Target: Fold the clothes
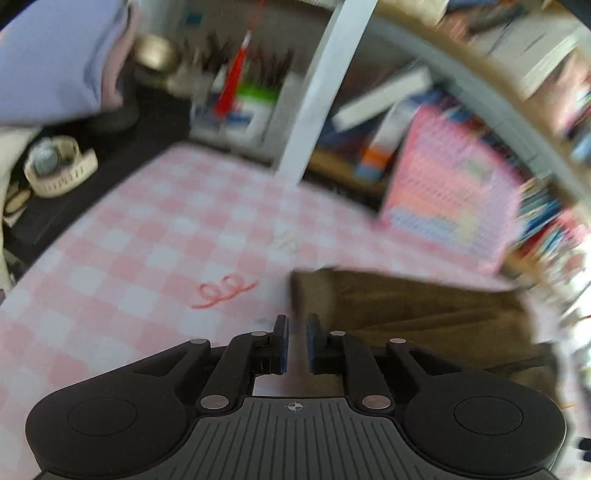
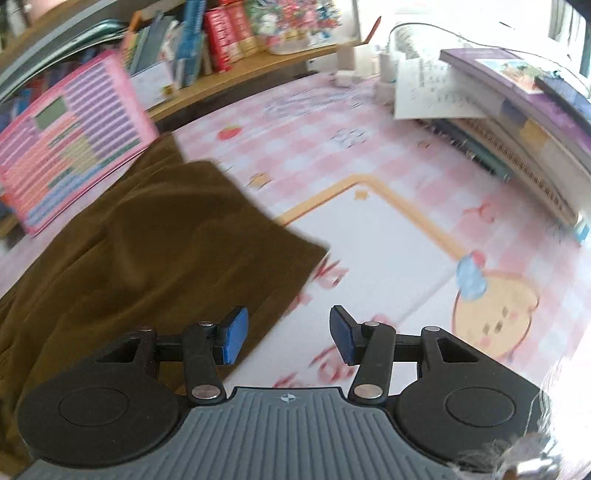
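A brown garment (image 2: 140, 251) lies flat on the pink checked table mat (image 2: 369, 236), with several creases. In the left wrist view it (image 1: 417, 314) fills the lower right. My left gripper (image 1: 296, 341) hovers over the garment's left edge, its jaws a narrow gap apart with nothing between them. My right gripper (image 2: 289, 334) is open and empty, over the garment's right edge, its left pad above the cloth and its right pad above the mat.
A pink patterned board (image 2: 70, 155) leans against a bookshelf (image 2: 229, 33) behind the garment. A stack of books and papers (image 2: 509, 110) sits at the right. A white watch (image 1: 59, 166) and a lilac cloth (image 1: 55, 55) lie at the left.
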Motion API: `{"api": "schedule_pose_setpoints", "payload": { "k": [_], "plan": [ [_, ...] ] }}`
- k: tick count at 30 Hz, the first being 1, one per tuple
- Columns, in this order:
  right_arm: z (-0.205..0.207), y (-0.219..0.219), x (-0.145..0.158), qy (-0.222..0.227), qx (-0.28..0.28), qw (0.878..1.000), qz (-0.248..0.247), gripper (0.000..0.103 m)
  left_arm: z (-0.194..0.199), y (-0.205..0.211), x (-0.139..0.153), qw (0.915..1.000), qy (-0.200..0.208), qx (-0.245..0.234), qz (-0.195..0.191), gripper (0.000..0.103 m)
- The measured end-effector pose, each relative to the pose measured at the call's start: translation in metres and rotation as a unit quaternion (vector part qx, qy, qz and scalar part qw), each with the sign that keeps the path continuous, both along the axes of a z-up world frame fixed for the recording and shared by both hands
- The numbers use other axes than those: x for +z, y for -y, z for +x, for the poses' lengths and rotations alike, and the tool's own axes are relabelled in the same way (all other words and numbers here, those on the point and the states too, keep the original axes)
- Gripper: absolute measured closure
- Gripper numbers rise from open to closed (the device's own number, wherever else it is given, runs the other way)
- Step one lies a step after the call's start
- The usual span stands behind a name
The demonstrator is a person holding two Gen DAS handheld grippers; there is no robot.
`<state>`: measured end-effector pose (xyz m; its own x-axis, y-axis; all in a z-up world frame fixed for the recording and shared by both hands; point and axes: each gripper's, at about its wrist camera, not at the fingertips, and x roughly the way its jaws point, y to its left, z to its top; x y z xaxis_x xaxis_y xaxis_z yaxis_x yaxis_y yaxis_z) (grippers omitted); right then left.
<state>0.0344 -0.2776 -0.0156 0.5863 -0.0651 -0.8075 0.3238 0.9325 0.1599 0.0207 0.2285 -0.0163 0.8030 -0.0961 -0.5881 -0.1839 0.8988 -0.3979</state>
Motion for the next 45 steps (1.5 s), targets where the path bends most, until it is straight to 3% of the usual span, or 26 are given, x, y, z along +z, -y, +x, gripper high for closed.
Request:
{"api": "schedule_pose_setpoints", "payload": {
  "k": [3, 5, 10, 11, 14, 16, 21, 25, 27, 30, 32, 33, 38, 41, 45],
  "plan": [
    [0.018, 0.013, -0.007, 0.0, -0.008, 1.0, -0.017, 0.056, -0.023, 0.019, 0.003, 0.9982, -0.007, -0.058, -0.014, 0.09],
    [0.03, 0.017, -0.011, 0.001, -0.007, 1.0, -0.024, 0.056, -0.033, 0.028, -0.002, 0.9971, -0.021, -0.072, -0.014, 0.09],
    [0.049, 0.013, -0.024, -0.018, 0.0, 0.999, -0.051, 0.061, -0.048, 0.029, -0.024, 0.9961, -0.066, -0.056, -0.021, 0.091],
    [0.051, 0.012, -0.027, -0.025, 0.004, 0.998, -0.058, 0.066, -0.051, 0.027, -0.027, 0.9959, -0.069, -0.054, -0.023, 0.091],
    [0.048, -0.002, -0.026, -0.025, 0.045, 0.994, -0.092, 0.095, -0.052, 0.025, -0.03, 0.9957, -0.072, -0.052, -0.024, 0.091],
    [0.039, -0.008, -0.021, -0.024, 0.07, 0.992, -0.106, 0.097, -0.052, 0.028, -0.028, 0.9954, -0.074, -0.056, -0.021, 0.091],
    [-0.039, 0.011, 0.013, -0.016, 0.054, 0.992, -0.114, 0.098, -0.051, 0.037, -0.024, 0.9936, -0.076, -0.083, -0.016, 0.091],
    [-0.094, 0.03, 0.001, -0.077, 0.013, 0.99, -0.115, 0.098, -0.05, 0.048, -0.027, 0.9891, -0.083, -0.12, -0.016, 0.091],
    [-0.103, 0.035, -0.011, -0.084, -0.012, 0.991, -0.107, 0.097, -0.049, 0.05, -0.028, 0.988, -0.084, -0.129, -0.018, 0.091],
    [-0.105, 0.035, -0.021, -0.084, -0.033, 0.989, -0.114, 0.091, -0.047, 0.047, -0.022, 0.9879, -0.078, -0.133, -0.019, 0.091],
    [-0.107, 0.031, -0.018, -0.075, -0.045, 0.988, -0.125, 0.075, -0.049, 0.04, -0.012, 0.99, -0.061, -0.126, -0.016, 0.091],
    [-0.107, 0.031, -0.013, -0.063, -0.051, 0.988, -0.132, 0.073, -0.05, 0.036, -0.009, 0.9909, -0.054, -0.122, -0.016, 0.091],
    [-0.095, 0.016, 0.001, -0.01, -0.028, 0.992, -0.12, 0.074, -0.049, 0.032, -0.01, 0.9895, -0.057, -0.129, -0.033, 0.091],
    [-0.087, -0.007, -0.002, -0.004, 0.006, 0.995, -0.104, 0.074, -0.053, 0.042, -0.02, 0.9831, -0.078, -0.161, -0.04, 0.091],
    [-0.08, -0.035, -0.009, -0.005, 0.042, 0.996, -0.083, 0.074, -0.069, 0.051, -0.029, 0.9783, -0.093, -0.185, -0.004, 0.089]
  ]
}}
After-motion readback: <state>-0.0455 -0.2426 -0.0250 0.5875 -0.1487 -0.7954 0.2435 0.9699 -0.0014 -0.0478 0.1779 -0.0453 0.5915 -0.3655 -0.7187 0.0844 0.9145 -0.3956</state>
